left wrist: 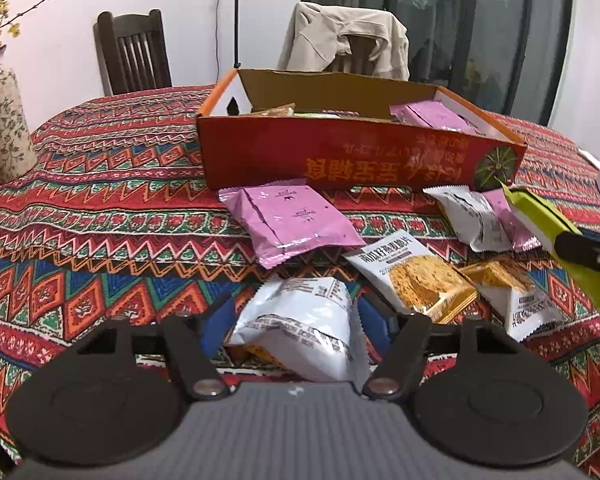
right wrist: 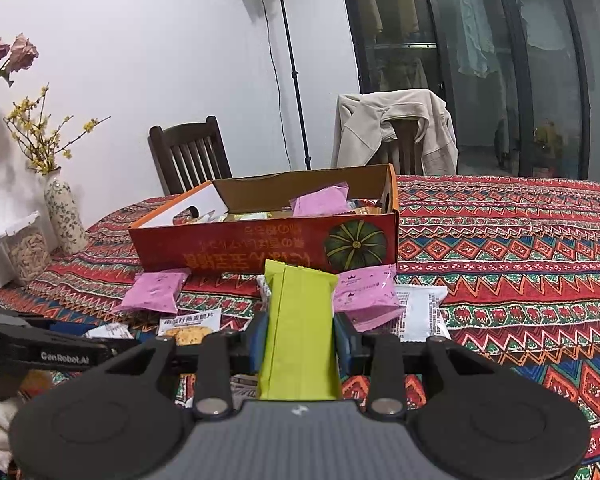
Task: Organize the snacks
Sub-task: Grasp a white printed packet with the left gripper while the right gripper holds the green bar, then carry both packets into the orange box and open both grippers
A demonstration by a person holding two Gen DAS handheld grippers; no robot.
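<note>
The right gripper [right wrist: 300,340] is clamped on a lime-green foil snack bar [right wrist: 300,328], held above the patterned red tablecloth [right wrist: 520,264]. The left gripper [left wrist: 296,320] straddles a white crinkled snack packet [left wrist: 300,320]; pad contact cannot be determined. The open red cardboard box [right wrist: 260,248] stands mid-table; pink packets [left wrist: 292,220] lie against its near side.

Readable text in the scene

"GenRobot.AI" is being shown in white on the black body of the left gripper [right wrist: 66,356], at nine o'clock in the right wrist view. Yellow characters are being displayed upside down on the red box [left wrist: 340,156] at twelve o'clock, too inverted to be read. Print on the white packet [left wrist: 416,276] is being blurred.
</note>
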